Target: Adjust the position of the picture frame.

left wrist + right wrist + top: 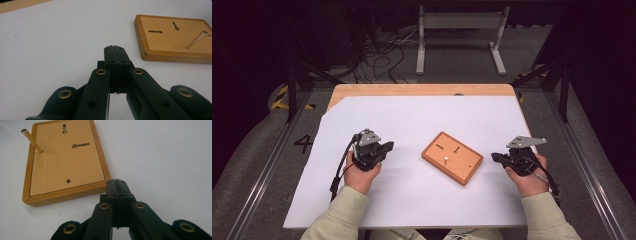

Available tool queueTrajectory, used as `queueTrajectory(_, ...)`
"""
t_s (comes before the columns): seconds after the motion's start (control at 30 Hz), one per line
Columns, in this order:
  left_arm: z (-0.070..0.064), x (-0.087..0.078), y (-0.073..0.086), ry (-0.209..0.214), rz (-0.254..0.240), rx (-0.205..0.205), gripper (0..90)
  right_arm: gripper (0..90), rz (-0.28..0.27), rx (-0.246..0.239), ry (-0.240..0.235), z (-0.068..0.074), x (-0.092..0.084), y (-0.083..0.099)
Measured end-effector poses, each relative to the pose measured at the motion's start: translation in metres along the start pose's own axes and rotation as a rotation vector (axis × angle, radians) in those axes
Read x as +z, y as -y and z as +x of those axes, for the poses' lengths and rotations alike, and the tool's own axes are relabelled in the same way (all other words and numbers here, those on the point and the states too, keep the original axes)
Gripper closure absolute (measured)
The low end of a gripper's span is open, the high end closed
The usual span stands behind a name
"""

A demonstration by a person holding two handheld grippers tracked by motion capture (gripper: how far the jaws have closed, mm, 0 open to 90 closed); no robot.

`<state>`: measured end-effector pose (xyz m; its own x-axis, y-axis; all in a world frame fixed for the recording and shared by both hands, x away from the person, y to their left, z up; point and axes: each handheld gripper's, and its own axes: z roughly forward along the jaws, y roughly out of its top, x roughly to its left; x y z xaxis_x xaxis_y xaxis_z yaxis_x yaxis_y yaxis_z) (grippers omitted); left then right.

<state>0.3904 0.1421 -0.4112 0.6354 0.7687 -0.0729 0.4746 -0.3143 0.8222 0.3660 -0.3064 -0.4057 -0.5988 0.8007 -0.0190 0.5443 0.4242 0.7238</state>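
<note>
A flat wooden board (452, 157) lies at the middle of the white sheet, with two keyhole slots, a small hole and one metal peg (446, 160) standing in it. In the left gripper view the board (175, 37) lies ahead to the right with its peg (196, 40). My left gripper (115, 47) rests left of it, jaws pressed together with nothing between them. In the right gripper view the board (65, 162) and peg (32, 140) lie ahead to the left. My right gripper (115, 181) is shut and empty, its tip near the board's edge.
The white sheet (412, 120) covers a wooden table (422, 90). Each gripper, left (386, 148) and right (497, 157), is held in a hand on the sheet. Beyond the table's far edge are cables (382, 55) and a grey metal stand (459, 37) on the floor.
</note>
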Motion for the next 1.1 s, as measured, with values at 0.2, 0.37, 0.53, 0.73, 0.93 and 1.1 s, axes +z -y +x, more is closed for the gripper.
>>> queueTrajectory(0.2,0.001,0.002,0.001,0.000,0.016,0.000,89.7,90.0,0.061,0.002,-0.010,0.003,0.010,0.000)
queueTrajectory(0.37,0.003,0.004,0.002,-0.001,0.028,0.001,89.6,90.0,0.104,-0.003,-0.018,0.005,0.021,-0.002)
queueTrajectory(0.53,0.004,0.004,0.002,-0.003,0.033,0.000,89.5,90.0,0.137,0.006,-0.007,0.006,0.030,-0.003)
queueTrajectory(0.73,0.005,0.004,0.004,-0.007,0.041,-0.010,89.4,90.0,0.162,0.018,0.015,0.008,0.039,-0.007)
queueTrajectory(0.93,0.006,0.003,0.005,-0.010,0.042,-0.005,89.4,90.0,0.185,0.037,0.030,0.006,0.039,-0.006)
queueTrajectory(1.1,0.008,0.002,0.006,-0.013,0.044,-0.012,89.4,90.0,0.216,0.036,0.042,0.007,0.046,-0.005)
